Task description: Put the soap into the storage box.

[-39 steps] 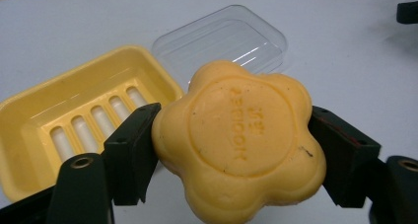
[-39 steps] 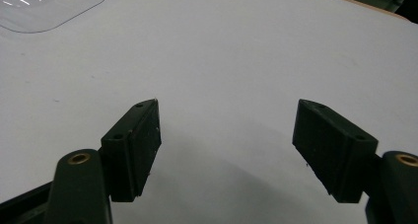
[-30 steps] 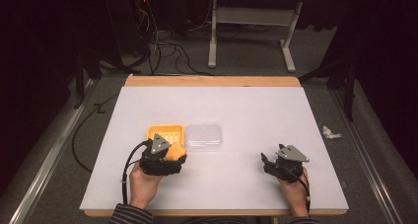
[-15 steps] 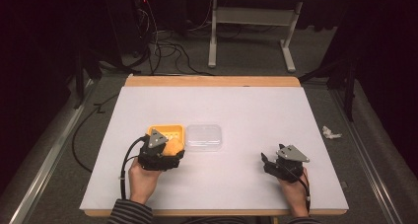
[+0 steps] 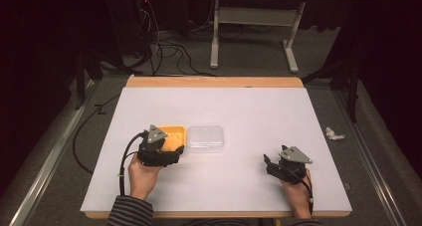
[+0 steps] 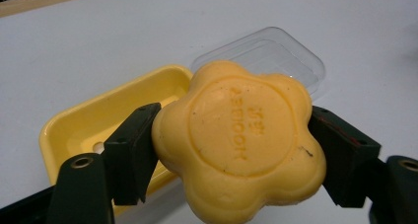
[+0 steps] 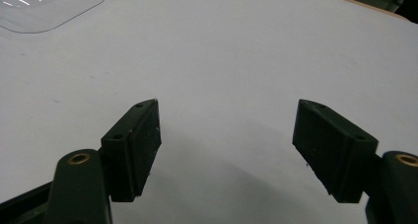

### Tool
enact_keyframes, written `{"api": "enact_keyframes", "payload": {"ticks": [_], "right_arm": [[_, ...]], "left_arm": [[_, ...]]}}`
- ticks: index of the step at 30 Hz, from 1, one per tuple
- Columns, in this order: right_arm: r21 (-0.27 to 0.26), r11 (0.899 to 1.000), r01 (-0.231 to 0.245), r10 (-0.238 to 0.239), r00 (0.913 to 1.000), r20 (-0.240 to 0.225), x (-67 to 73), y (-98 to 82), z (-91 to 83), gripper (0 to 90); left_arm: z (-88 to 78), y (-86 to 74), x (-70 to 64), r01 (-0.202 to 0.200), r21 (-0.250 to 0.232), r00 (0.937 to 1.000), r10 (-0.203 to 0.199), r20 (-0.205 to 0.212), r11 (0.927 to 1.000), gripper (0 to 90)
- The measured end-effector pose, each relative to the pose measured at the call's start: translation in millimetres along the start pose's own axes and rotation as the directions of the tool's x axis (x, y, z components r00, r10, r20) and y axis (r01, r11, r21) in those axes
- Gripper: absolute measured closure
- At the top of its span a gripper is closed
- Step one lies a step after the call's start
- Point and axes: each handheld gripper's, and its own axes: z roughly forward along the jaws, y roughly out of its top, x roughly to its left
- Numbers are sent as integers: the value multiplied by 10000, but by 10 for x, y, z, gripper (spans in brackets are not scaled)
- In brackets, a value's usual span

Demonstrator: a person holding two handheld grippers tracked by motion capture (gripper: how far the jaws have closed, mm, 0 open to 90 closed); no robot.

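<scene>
A yellow flower-shaped soap [image 6: 240,140] is clamped between the two black jaws of my left gripper [image 6: 231,145], held just above the near edge of a yellow soap dish [image 6: 98,120]. In the high view the left gripper [image 5: 169,154] hangs over the dish [image 5: 175,132] at the table's left middle. A clear plastic lid [image 5: 205,139] lies flat right beside the dish [image 6: 276,51]. My right gripper [image 5: 268,164] rests low at the front right, open, with bare table between its jaws [image 7: 226,145].
The white table top [image 5: 259,111] has a wooden far edge [image 5: 214,81]. A corner of the clear lid [image 7: 44,7] lies far left of the right gripper. A crumpled white scrap [image 5: 334,134] lies on the floor to the right.
The left gripper has shifted slightly toward the right over the dish's near edge. The right gripper has stayed in place.
</scene>
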Motion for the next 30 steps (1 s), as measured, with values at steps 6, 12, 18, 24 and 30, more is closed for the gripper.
{"api": "enact_keyframes", "payload": {"ticks": [6, 12, 18, 24, 30], "right_arm": [[5, 10000, 7, -7, 10000, -1, 1, 0, 0, 270], [32, 10000, -12, 12, 10000, 0, 2, 1, -1, 270], [21, 10000, 66, -66, 10000, -13, -2, 1, 1, 270], [6, 10000, 3, -3, 10000, -16, -2, 1, 0, 270], [25, 10000, 52, -52, 10000, -12, -2, 1, 5, 270]], "left_arm": [[38, 20, 21, 68, 2, 10000, -68, -61, 10000, 274], [98, 46, 76, 236, 56, 9996, -235, -174, 9997, 274], [160, 89, 105, 150, -11, 9992, -150, -375, 9999, 274], [223, 108, 144, 178, -10, 9984, -178, -529, 9998, 274], [330, 107, 220, 346, -40, 9961, -349, -809, 9994, 274]]}}
